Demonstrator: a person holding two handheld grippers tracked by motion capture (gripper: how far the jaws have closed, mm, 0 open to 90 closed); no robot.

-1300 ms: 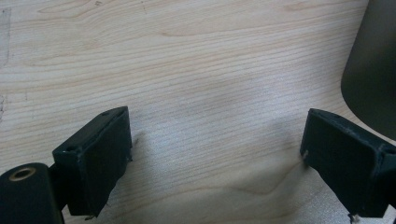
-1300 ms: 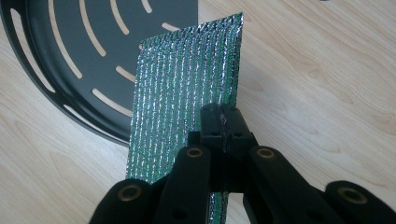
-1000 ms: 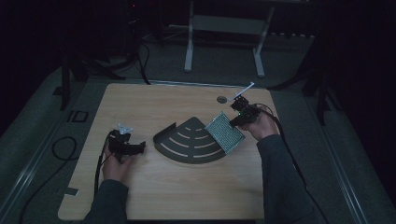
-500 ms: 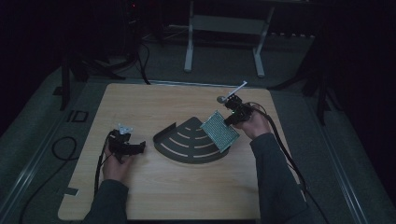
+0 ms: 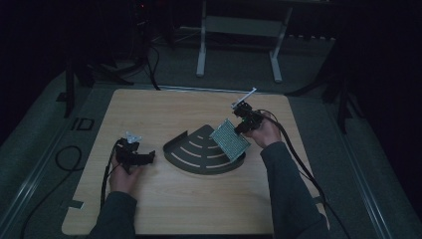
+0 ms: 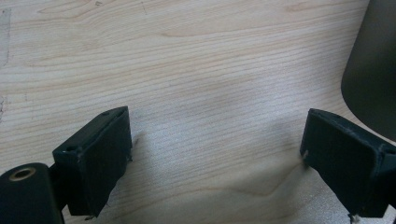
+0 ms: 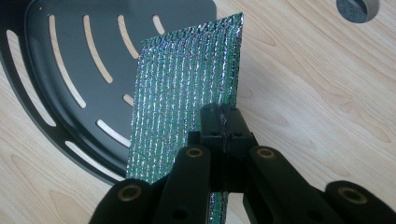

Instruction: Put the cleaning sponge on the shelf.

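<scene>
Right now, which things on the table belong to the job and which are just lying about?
In use:
- foil bubble pouch, clamped in the right hand-held gripper
- black slotted fan-shaped tray

Lying about:
- round plug in the table

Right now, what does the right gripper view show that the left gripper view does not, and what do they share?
Right gripper view: the right gripper shut on a shiny foil sheet, held over the slotted floor of the dark fan-shaped tray, plus a round plug set in the table.

Left gripper view: the left gripper open over bare wood, nothing between its jaws.

Both: the wooden table and part of the dark tray.
</scene>
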